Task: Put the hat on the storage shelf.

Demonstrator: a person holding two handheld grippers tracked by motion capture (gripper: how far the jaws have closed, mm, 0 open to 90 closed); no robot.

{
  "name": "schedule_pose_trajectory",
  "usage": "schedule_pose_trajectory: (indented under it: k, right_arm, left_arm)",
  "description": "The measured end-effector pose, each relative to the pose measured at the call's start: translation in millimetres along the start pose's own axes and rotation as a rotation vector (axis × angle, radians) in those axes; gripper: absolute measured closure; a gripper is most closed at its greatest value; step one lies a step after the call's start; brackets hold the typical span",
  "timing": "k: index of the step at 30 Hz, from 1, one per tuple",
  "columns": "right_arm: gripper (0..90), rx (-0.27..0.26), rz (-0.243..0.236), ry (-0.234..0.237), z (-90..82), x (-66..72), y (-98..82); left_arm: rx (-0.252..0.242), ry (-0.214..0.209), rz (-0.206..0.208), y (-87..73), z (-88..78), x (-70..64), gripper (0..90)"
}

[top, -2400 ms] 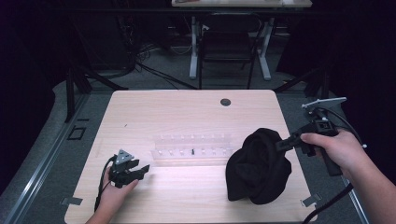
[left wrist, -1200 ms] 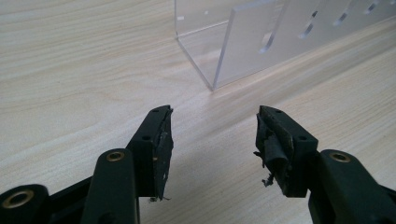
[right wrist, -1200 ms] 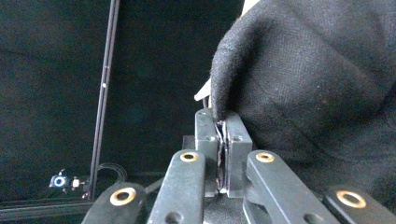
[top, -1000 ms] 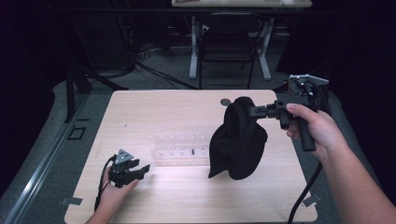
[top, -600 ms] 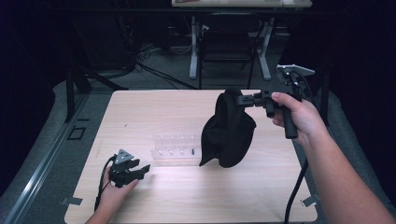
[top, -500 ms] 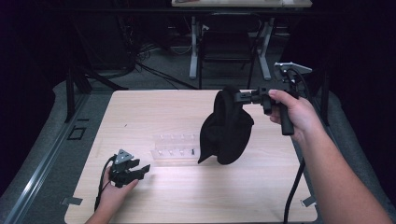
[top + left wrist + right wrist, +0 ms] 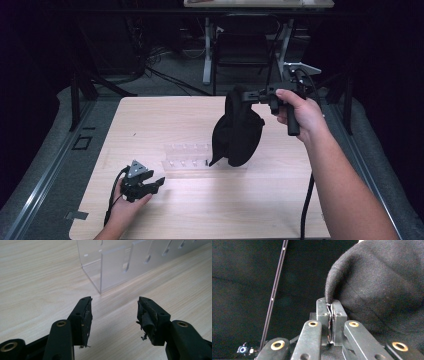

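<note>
While the right gripper (image 7: 248, 94) pinches an edge of the black cloth (image 7: 238, 131), which hangs above the table (image 7: 165, 112), the left gripper (image 7: 159, 181) rests spread near the clear plastic rack (image 7: 186, 155).

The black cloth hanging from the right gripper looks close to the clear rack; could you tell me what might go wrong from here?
1. The right gripper pinches only a thin edge of the black cloth, so the fabric could slip out.
2. The cloth's lower end hangs beside the clear acrylic rack; it might snag or drag that light rack.
3. The left gripper rests open on the table, not bracing the rack, so nothing would stop it sliding.
</note>
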State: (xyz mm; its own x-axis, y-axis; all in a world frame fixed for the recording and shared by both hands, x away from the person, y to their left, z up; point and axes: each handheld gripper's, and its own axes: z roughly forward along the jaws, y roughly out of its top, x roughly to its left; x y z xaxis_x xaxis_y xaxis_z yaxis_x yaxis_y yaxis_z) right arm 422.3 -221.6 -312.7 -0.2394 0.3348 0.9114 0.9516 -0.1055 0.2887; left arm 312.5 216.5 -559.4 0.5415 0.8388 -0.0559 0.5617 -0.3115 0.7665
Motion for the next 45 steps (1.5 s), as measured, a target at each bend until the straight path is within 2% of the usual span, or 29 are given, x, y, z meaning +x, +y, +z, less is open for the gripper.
schedule_pose_trajectory:
  k: [4,12,15,19,20,25,28,31,34,35,36,40,45]
  right_arm:
    - [87.5,0.011,-0.001,-0.002,7.7,-3.5,3.2]
    - [87.4,0.011,-0.003,-0.004,20.5,-5.6,7.8]
    - [87.4,0.01,-0.002,-0.005,22.5,-6.5,8.8]
    - [87.3,0.004,-0.004,-0.014,24.9,-8.5,11.0]
    - [87.3,-0.001,0.001,-0.008,25.1,-9.2,12.4]
    - [87.3,-0.005,-0.008,-0.012,25.4,-8.2,13.5]
    - [87.3,0.003,-0.018,-0.029,26.4,-3.4,13.5]
    - [87.2,0.005,-0.022,-0.032,26.5,-2.3,13.5]
    - [87.2,0.001,-0.022,-0.046,31.2,-2.9,12.9]
    - [87.2,0.008,-0.022,-0.047,32.6,-3.5,12.9]
    - [87.0,0.01,-0.023,-0.04,34.1,-4.8,13.0]
    - [86.9,0.02,-0.012,-0.002,40.5,-7.4,12.4]
    - [86.7,0.026,-0.011,0.006,45.9,-5.8,11.4]
  left_arm:
    - [-0.019,-0.018,-0.006,3.2,-2.0,-4.1,45.8]
    - [-0.042,-0.038,0.041,11.4,-7.1,-16.7,45.8]
    - [-0.049,-0.044,0.043,13.1,-8.2,-20.5,45.9]
    - [-0.057,-0.054,0.065,17.5,-10.9,-26.5,45.9]
    - [-0.061,-0.056,0.082,20.7,-13.2,-29.4,46.0]
    - [-0.078,-0.079,0.096,29.2,-17.1,-36.2,46.2]
    - [-0.09,-0.099,0.119,40.3,-19.4,-45.8,46.2]
    - [-0.103,-0.11,0.132,46.0,-18.3,-51.3,46.2]
    - [-0.116,-0.132,0.156,56.3,-14.3,-64.9,46.6]
    - [-0.116,-0.132,0.156,56.3,-14.3,-64.9,46.9]
    - [-0.118,-0.141,0.168,61.1,-11.8,-70.8,47.7]
    - [-0.124,-0.158,0.174,69.5,-5.1,-80.5,49.5]
    - [-0.123,-0.171,0.188,76.7,0.2,-88.8,53.4]
